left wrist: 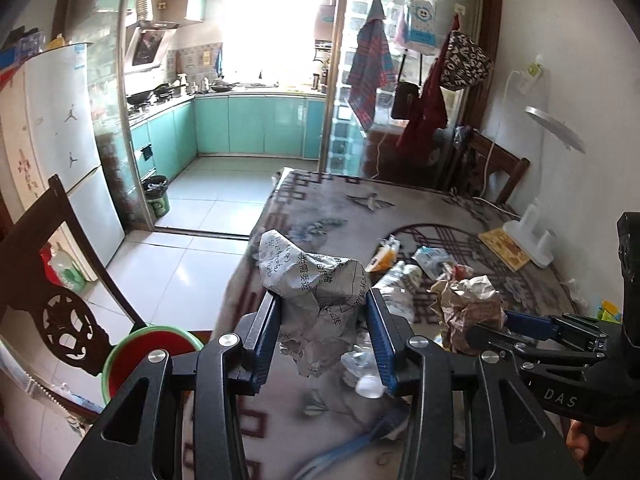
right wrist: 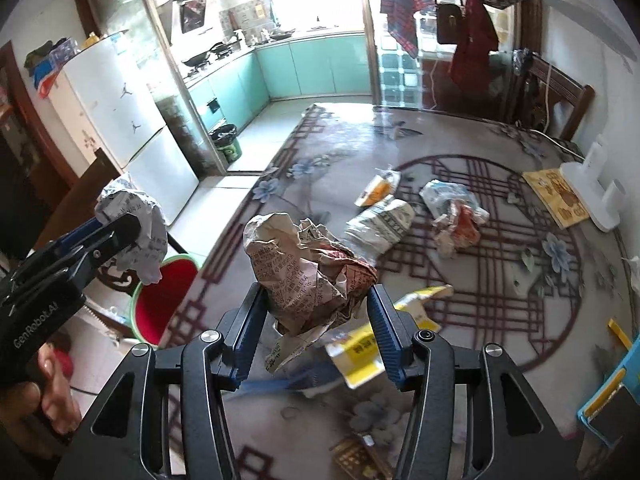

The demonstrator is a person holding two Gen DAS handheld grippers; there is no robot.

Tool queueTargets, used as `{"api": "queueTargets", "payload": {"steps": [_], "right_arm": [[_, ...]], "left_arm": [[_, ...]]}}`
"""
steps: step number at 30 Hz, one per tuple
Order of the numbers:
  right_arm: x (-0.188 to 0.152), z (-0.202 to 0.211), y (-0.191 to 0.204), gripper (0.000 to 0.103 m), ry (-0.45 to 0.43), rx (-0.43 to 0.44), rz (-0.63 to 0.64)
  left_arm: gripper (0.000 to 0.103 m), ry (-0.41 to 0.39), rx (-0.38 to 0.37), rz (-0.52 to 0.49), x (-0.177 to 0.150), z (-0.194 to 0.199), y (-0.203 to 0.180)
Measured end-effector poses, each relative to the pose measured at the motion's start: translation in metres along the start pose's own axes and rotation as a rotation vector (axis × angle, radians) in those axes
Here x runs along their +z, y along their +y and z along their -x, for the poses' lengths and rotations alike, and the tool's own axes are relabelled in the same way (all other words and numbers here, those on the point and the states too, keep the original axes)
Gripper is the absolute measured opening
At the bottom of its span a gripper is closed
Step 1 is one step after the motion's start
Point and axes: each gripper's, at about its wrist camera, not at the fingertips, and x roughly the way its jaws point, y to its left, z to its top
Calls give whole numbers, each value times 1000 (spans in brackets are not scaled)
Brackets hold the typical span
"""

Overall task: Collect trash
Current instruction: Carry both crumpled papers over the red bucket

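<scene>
Left gripper point(left wrist: 324, 336) is clamping a crumpled grey-white printed paper wad point(left wrist: 312, 292); jaws partly closed, both pads pressing its sides, wad lifted clear of the surface point(left wrist: 320, 208). Right gripper point(right wrist: 316, 332) is pinching a crumpled brownish newspaper ball point(right wrist: 308, 268) the same way, jaws partly closed on it, loose flaps dangling below.

Both loads are hanging near the surface's left edge. The green-rimmed red basin point(right wrist: 164, 300) is sitting on the floor just past that edge, beside a dark wooden chair point(left wrist: 60, 280); likely the drop target.

More trash is lying mid-surface: a flattened patterned wrapper point(right wrist: 380, 224), an orange-and-white packet point(right wrist: 378, 188), a clear bag with red scraps point(right wrist: 456, 212), and a yellow carton point(right wrist: 380, 344) under the right jaws.

Risks, as judged:
- Both grips are sitting low on springy paper; a wad could be slipping out short of the basin.
- The two grippers are close together; they may be colliding over the basin's narrow mouth.
- Dangling flaps could be snagging the rim.
</scene>
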Motion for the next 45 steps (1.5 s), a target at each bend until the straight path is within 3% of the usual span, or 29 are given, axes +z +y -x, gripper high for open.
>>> {"api": "queueTargets", "payload": {"steps": [18,33,45], "right_arm": [[23,-39,73,50,18,16,48],[37,-84,142,50,65,79,122],[39,-127,191,50,132,143,158]], "left_arm": [[40,21,40,58,11,-11,89],[40,55,137,143,-1,-21,181],[40,126,229,214,-25,-34,256]]}}
